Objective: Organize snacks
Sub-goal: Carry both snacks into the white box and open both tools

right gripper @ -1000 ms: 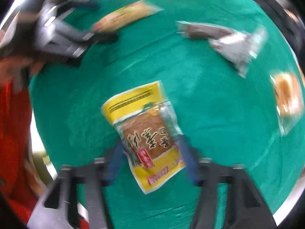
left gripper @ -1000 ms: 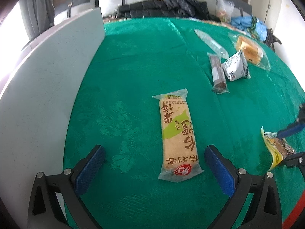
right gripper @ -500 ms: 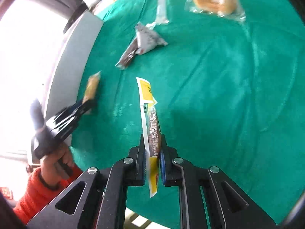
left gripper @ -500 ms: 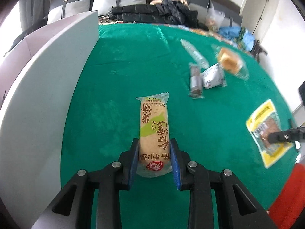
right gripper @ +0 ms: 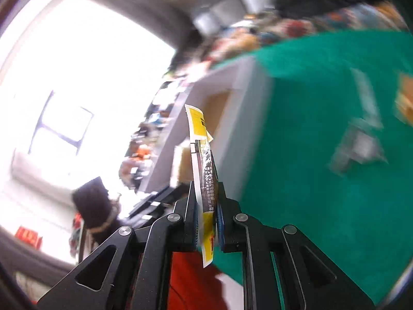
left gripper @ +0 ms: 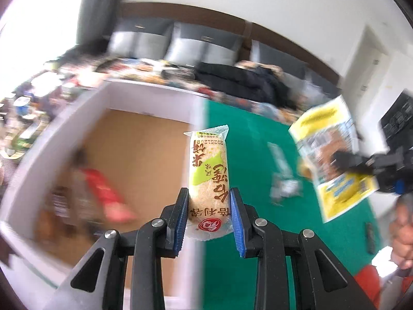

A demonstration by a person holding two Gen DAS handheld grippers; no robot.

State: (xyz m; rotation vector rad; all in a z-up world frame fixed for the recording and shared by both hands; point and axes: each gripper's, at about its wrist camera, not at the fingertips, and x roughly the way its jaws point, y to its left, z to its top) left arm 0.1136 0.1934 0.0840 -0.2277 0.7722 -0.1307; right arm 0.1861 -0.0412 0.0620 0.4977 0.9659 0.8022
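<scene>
Left wrist view, nearest: the left claw (left gripper: 208, 214) is pinching the rice cracker bar (left gripper: 208, 180) by its lower end, blue pads pressed on both sides, the pack standing up and clear of the worktop.
Just beyond the bar: the wall of the white box (left gripper: 198, 113) runs right behind it, so the bar hangs about over that edge, the brown floor of the box to its left.
Inside the box: a red pack (left gripper: 103, 191) and other wrappers lie there, too smeared by motion to name.
Right wrist view, nearest: the right claw (right gripper: 206, 222) is clamped flat on the yellow snack pouch (right gripper: 204, 170), held edge-on and upright, its tail hanging below the pads.
Further off: the same pouch (left gripper: 333, 160) shows broadside in the left view, over the green worktop (left gripper: 258, 258) and well short of the box.
Far across the cloth: a few loose packets (left gripper: 281, 175) wait, blurred.
Step in hand: carrying both packs to the box, by my read.
Doing it well: get the bar fully past the wall before letting go, drop it low onto bare cardboard, and bring the pouch in after, so the two claws don't clash over the opening.
Watch for: the limp pouch catching on the box rim.
</scene>
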